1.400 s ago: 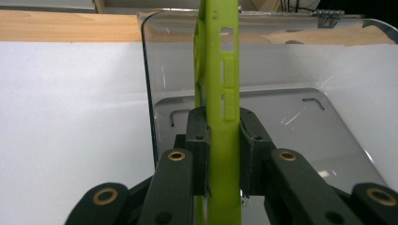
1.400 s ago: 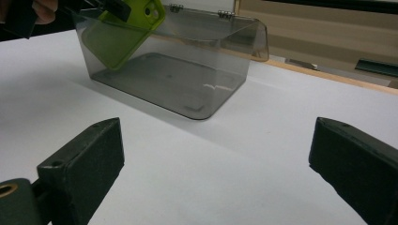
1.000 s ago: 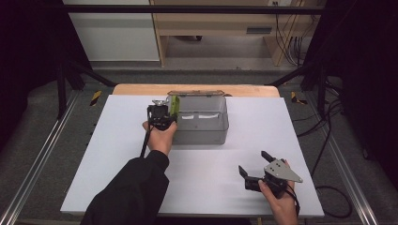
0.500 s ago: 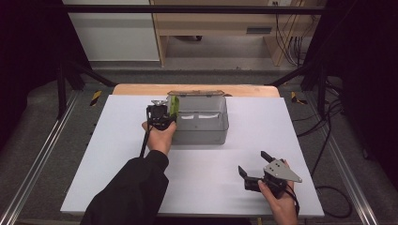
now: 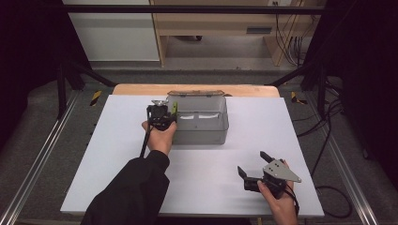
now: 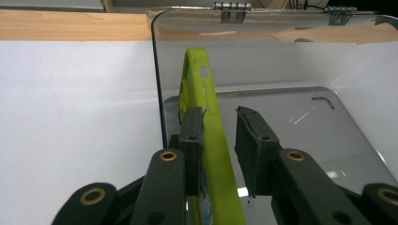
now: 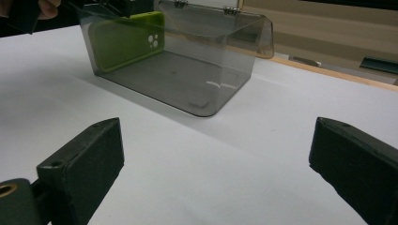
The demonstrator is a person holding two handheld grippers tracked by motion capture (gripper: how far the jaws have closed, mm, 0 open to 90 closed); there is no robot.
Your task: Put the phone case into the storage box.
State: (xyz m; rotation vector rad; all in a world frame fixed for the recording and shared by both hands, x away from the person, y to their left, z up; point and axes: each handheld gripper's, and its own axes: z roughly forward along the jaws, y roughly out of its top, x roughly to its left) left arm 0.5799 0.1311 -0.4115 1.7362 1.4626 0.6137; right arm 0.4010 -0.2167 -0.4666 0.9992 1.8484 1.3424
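1. L gripper [image 6: 219, 123]: jaws have just been opening a little, now slightly apart. The green phone case [image 6: 204, 101] stands on edge between them. Left pad looks to be touching or just beside the case, right pad clearly off it with a gap. So not pinching now; the grip is let go.
2. Case sits inside the clear box [image 5: 201, 119], upright against its left wall, lower edge on the box floor as far as I can tell. In the R gripper view the case [image 7: 126, 41] leans on that same wall, camera holes facing into the box.
3. Meaning: placement looks basically done; the case stands w/o the jaws. Next is prob. lifting the L gripper [image 5: 161, 111] straight up so the pad doesn't drag the case over.
4. Box lid hinged back, open, at far side of white table [image 5: 117, 178].
5. R gripper [image 5: 256, 165]: jaws spread wide, nothing in them, parked near the table's near right, well apart from the box.
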